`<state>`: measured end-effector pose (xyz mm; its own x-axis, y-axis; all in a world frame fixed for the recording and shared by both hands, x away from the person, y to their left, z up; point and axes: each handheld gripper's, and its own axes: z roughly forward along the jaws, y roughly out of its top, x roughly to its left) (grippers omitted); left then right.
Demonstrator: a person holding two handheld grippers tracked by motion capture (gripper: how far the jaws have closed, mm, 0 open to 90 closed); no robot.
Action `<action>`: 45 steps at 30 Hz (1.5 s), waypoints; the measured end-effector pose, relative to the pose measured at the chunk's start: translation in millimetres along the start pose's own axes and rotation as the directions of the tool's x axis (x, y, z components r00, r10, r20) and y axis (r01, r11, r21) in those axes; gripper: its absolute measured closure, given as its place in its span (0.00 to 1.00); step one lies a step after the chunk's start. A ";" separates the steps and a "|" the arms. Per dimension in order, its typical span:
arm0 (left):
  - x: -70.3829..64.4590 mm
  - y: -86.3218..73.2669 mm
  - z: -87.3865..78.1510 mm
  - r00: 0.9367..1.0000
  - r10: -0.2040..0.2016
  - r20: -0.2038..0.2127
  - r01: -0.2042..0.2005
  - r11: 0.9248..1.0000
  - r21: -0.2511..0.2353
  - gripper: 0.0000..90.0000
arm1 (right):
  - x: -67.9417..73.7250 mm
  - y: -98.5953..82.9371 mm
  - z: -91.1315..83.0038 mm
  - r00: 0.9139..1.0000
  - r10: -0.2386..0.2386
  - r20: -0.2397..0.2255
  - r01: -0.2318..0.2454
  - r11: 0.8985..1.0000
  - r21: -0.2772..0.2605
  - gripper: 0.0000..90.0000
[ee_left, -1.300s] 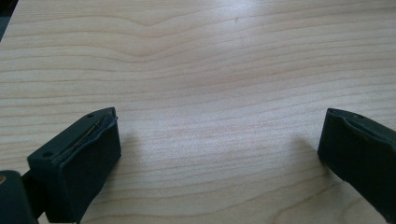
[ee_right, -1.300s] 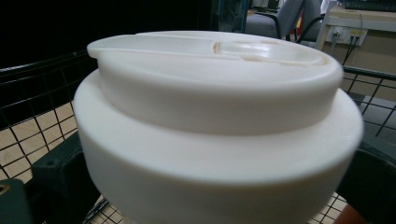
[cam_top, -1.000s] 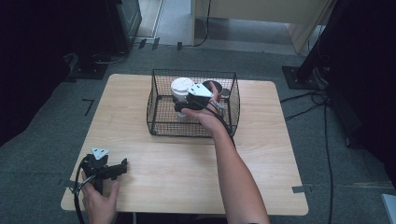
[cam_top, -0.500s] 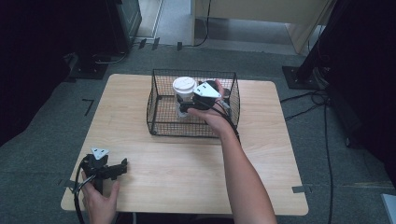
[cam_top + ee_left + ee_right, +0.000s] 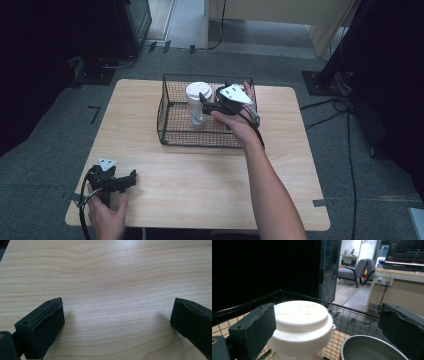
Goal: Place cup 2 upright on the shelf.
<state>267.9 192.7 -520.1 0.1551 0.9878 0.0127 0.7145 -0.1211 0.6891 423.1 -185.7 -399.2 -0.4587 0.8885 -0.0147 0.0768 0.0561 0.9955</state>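
A clear cup with a white lid (image 5: 198, 101) stands upright inside the black wire basket (image 5: 169, 131) at the back of the wooden table (image 5: 210, 175). My right gripper (image 5: 210, 102) hovers in the basket just right of the cup, jaws spread wide. In the right gripper view the lid (image 5: 302, 320) sits against the left jaw while the right jaw stands far off, so the right gripper (image 5: 331, 316) is open. My left gripper (image 5: 119, 182) rests at the table's front left corner, open, with bare wood between the jaws of the left gripper (image 5: 117, 315).
A metal bowl (image 5: 372, 350) lies in the basket beside the cup, under the right jaw. The basket's wire walls (image 5: 244, 306) ring the cup. Dark cabinets and cables surround the table on grey carpet.
The right gripper has drawn back to the right of the cup, which now stands uncovered and upright in the basket. The left gripper has not moved.
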 end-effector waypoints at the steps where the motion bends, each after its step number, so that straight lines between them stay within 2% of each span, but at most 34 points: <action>1: 0.0 0.0 0.0 1.000 0.000 0.000 0.000 1.000 0.000 0.00 | -1.1 0.4 -1.9 1.000 -0.001 0.005 0.001 1.000 -0.003 0.02; 8: -0.2 0.0 0.2 1.000 -0.003 0.000 0.003 1.000 -0.002 0.00 | -3.4 -1.7 -21.2 1.000 0.018 0.007 -0.018 1.000 -0.025 0.02; 15: -0.2 0.0 0.2 1.000 -0.002 0.000 0.002 1.000 -0.002 0.00 | -3.5 -8.0 -42.1 0.999 0.038 0.030 -0.037 0.999 -0.032 0.02; 27: -0.3 -0.1 0.3 1.000 -0.003 0.000 0.003 1.000 -0.004 0.00 | -0.5 -23.6 -73.8 0.998 0.035 0.051 -0.034 0.999 -0.032 0.02; 30: -0.2 -0.1 0.3 1.000 -0.004 0.000 0.004 1.000 -0.004 0.00 | -1.4 -27.0 -83.6 0.997 0.043 0.057 -0.040 0.998 -0.037 0.02; 39: -0.3 -0.1 0.2 1.000 -0.005 0.000 0.005 1.000 -0.003 0.00 | -4.2 -40.0 -106.2 0.997 0.018 0.076 -0.017 1.000 -0.022 0.02; 45: -0.1 -0.1 0.1 1.000 -0.002 0.000 0.002 1.000 -0.002 0.00 | -6.9 -48.0 -122.0 0.996 0.029 0.087 -0.027 0.999 -0.024 0.02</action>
<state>267.9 192.5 -520.2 0.1537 0.9881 0.0113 0.7137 -0.1189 0.6903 314.6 -250.1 -435.3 -0.3770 0.9262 0.0065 0.0680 0.0207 0.9975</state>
